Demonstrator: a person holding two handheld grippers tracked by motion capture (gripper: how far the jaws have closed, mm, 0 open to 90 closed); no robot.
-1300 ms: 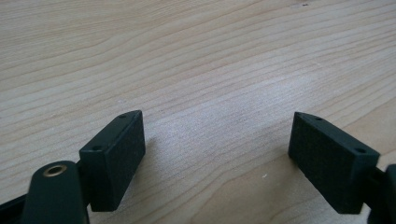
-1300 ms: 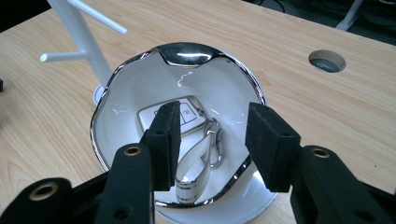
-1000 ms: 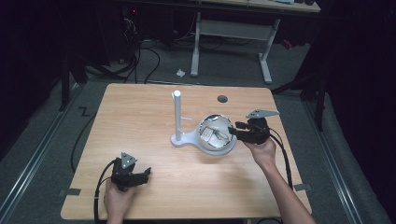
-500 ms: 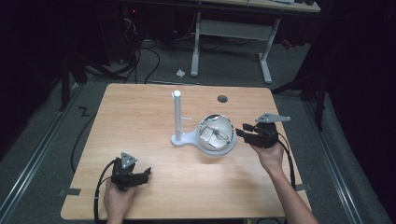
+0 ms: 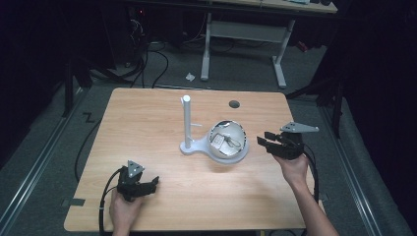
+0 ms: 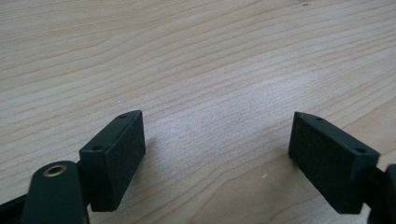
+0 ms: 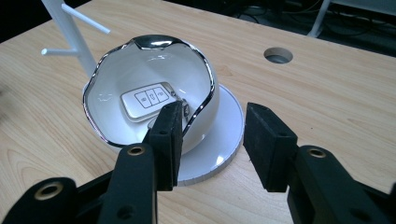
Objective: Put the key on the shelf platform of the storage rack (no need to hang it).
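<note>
A white car key fob [image 7: 144, 99] lies inside the white, chrome-rimmed egg-shaped bowl [image 7: 116, 122] — apparently done; the right gripper [image 7: 211, 140] hovers beside it, jaws apart and empty, while the left gripper [image 5: 137, 183] rests wide open.

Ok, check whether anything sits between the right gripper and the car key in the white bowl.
The bowl's own wavy chrome rim stands between the open right gripper and the car key lying inside the white bowl. Nothing else visible blocks it; from above, the bowl is open.

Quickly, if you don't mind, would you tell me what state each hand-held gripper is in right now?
Left hand-held gripper: open, holding nothing, low over the bare table.
Right hand-held gripper: open, holding nothing, beside the white bowl.
</note>
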